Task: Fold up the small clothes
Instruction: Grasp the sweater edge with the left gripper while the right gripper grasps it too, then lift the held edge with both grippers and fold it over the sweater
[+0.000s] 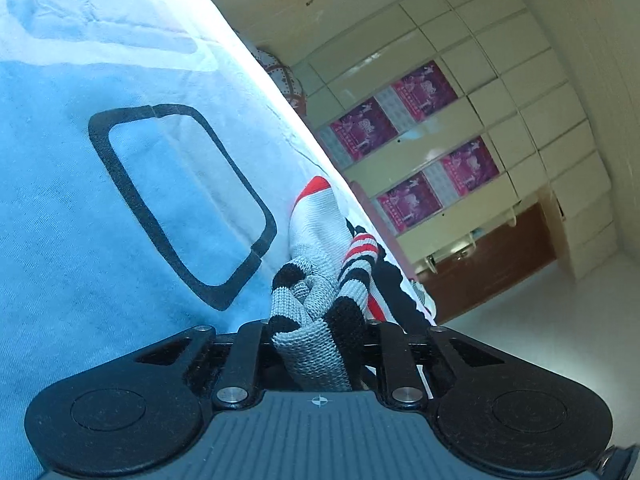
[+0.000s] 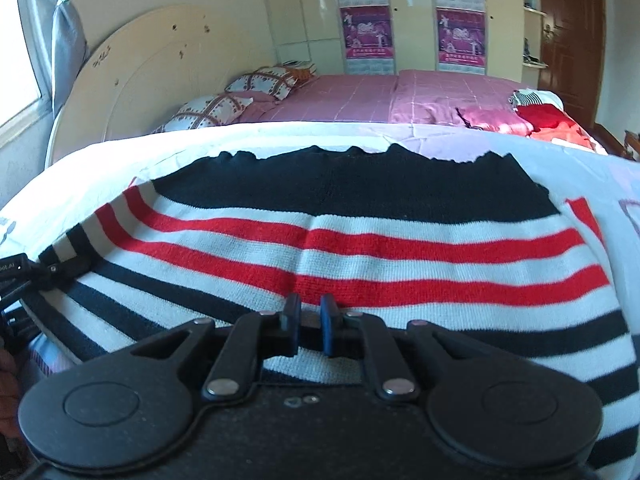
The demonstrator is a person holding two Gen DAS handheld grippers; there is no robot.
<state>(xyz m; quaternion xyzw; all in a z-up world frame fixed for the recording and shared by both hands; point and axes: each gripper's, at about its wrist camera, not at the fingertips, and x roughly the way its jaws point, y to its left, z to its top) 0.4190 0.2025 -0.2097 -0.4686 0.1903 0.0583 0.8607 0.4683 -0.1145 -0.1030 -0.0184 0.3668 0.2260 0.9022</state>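
Observation:
A knitted sweater (image 2: 400, 240) with a black top band and red, white and black stripes lies spread on a pale sheet (image 2: 280, 136). My right gripper (image 2: 310, 320) sits at its near hem, jaws almost together and shut on the knit. My left gripper (image 1: 316, 328) is shut on a bunched fold of the sweater (image 1: 320, 236); the cloth hides its fingertips. In the right wrist view the left gripper (image 2: 24, 276) shows at the sweater's left corner.
The sheet (image 1: 80, 240) bears a black rounded-rectangle print (image 1: 180, 204). Behind lies a bed with a pink cover (image 2: 360, 92), patterned pillows (image 2: 212, 110) and a pile of red clothes (image 2: 548, 120). A cream wardrobe with purple posters (image 1: 420, 140) and a brown door (image 2: 568, 20) stand beyond.

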